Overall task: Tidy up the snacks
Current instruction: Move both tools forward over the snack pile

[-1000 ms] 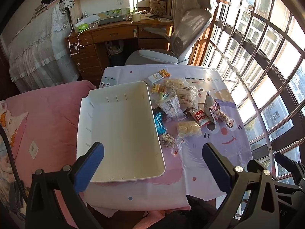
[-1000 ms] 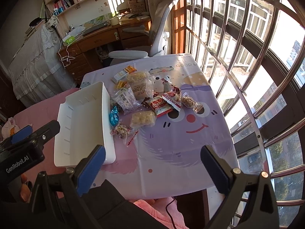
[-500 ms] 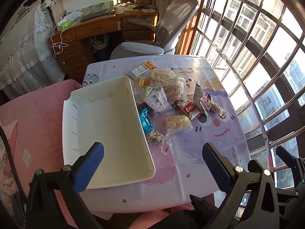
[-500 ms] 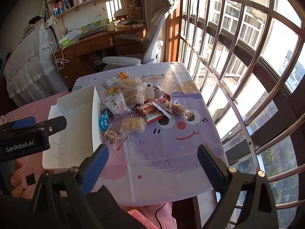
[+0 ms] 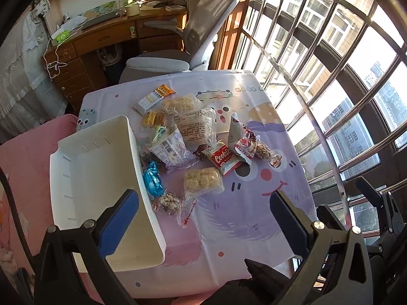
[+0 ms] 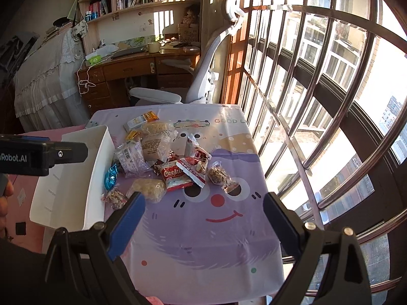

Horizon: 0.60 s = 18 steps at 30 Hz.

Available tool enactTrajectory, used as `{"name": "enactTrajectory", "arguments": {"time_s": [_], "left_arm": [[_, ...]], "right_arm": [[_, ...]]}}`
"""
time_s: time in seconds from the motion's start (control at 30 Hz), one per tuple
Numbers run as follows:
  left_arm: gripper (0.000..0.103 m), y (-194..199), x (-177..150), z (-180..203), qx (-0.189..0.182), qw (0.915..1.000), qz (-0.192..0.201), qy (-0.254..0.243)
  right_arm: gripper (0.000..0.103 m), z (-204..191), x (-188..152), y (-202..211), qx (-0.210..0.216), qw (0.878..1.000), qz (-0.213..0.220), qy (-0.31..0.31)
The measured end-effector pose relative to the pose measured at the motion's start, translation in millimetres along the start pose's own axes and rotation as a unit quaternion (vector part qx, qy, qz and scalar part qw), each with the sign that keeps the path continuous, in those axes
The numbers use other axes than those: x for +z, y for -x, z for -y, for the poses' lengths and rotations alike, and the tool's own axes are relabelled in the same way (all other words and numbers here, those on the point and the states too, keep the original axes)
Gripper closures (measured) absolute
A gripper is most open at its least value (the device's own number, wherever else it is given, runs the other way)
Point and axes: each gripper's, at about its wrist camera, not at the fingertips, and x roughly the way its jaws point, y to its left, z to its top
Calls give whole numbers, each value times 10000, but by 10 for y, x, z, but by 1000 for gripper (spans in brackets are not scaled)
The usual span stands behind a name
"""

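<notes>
From the left wrist view, the left gripper (image 5: 203, 216) sits at the bottom of the frame with its jaws wide apart and nothing in them. The white bin (image 5: 84, 178) lies at middle left. A pile of snacks (image 5: 193, 137) lies just beside it, in the middle, on the purple tablecloth (image 5: 241, 218).

From the right wrist view, the right gripper (image 6: 203, 218) is wide and empty too. The snacks (image 6: 165, 160) are in the middle, the bin (image 6: 76, 185) at left.

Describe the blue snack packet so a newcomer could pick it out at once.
Find the white bin on the table's left. The blue snack packet lies against the bin's right wall, at the near end of the snack pile. It is the only shiny blue wrapper there.
</notes>
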Motion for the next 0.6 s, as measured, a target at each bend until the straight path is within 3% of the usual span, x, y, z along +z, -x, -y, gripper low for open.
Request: {"name": "enactTrajectory", "arguments": {"time_s": [0.27, 0.6], "left_arm": [[1, -376, 430, 436, 40, 9995, -320, -48], [1, -1178, 827, 765, -19, 9933, -1157, -41]], "right_arm": [[10, 323, 129, -456, 289, 9971, 179, 683], [16, 523, 108, -1204, 659, 9906, -78, 1197]]}}
